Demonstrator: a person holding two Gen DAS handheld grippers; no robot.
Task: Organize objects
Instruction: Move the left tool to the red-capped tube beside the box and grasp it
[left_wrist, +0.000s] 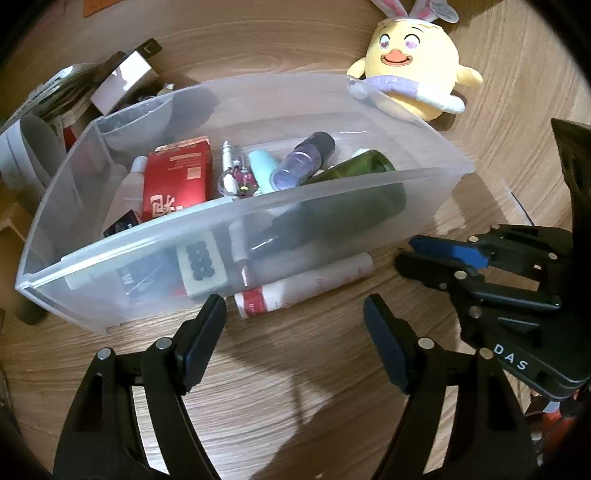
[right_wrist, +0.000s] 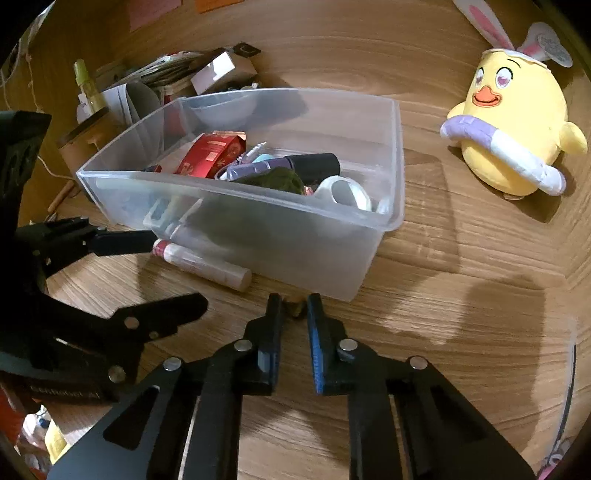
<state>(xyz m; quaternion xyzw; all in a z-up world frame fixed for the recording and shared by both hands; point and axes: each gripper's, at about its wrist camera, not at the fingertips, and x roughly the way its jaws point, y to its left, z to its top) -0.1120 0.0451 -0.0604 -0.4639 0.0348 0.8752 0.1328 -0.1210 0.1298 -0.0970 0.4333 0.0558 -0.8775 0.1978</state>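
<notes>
"DAS" in white letters on the black body of the right gripper (left_wrist: 402, 254), seen from the left wrist view. Red cardboard box (left_wrist: 177, 181) inside the translucent plastic bin (left_wrist: 258, 229) carries large white Chinese-style characters, not legible. White tube with red band (left_wrist: 303, 286) beside the bin has small print, too blurred. Faint lettering on the left gripper (right_wrist: 177, 275) body in the right wrist view, unreadable.
</notes>
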